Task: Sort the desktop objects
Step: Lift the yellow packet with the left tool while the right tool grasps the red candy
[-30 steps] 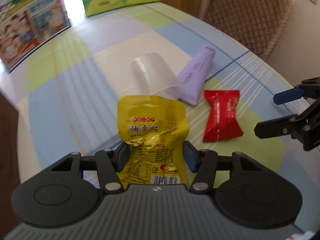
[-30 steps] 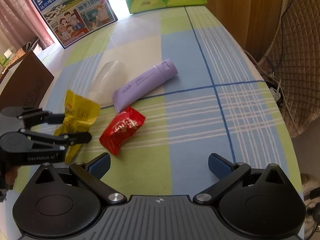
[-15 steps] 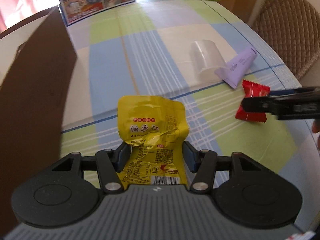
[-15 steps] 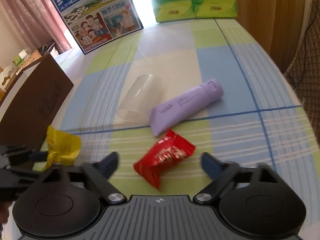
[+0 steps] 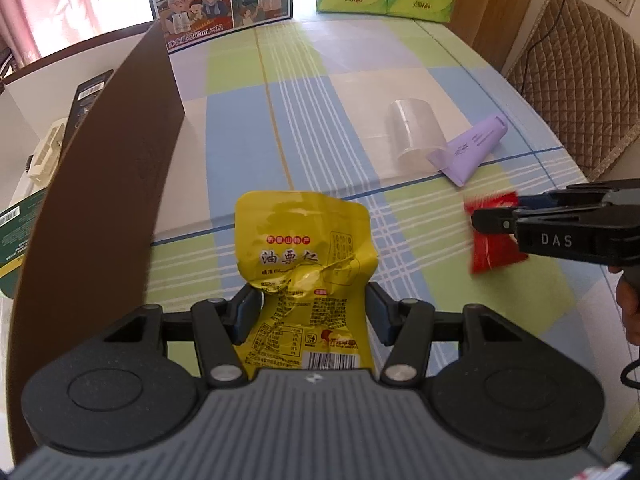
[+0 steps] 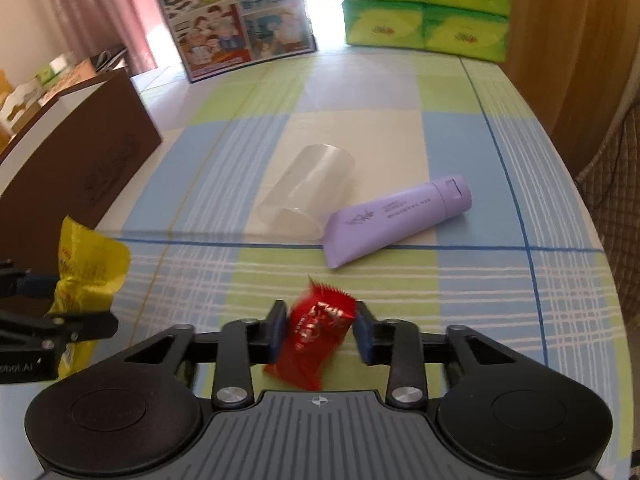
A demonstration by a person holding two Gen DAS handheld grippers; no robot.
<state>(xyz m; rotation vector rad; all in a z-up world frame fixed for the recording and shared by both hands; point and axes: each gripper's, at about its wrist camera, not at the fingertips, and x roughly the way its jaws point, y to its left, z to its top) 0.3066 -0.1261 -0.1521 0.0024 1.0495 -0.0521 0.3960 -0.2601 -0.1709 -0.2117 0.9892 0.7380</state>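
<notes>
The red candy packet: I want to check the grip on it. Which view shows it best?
The right wrist view: the red candy packet sits centred between the right gripper pads. In the left wrist view, the packet is blurred and partly hidden.

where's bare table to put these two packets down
Free: the wide stretch between the brown box and the clear cup, and the near-right tablecloth below the purple tube. Crowded: cup and tube lying against each other mid-table.
</notes>
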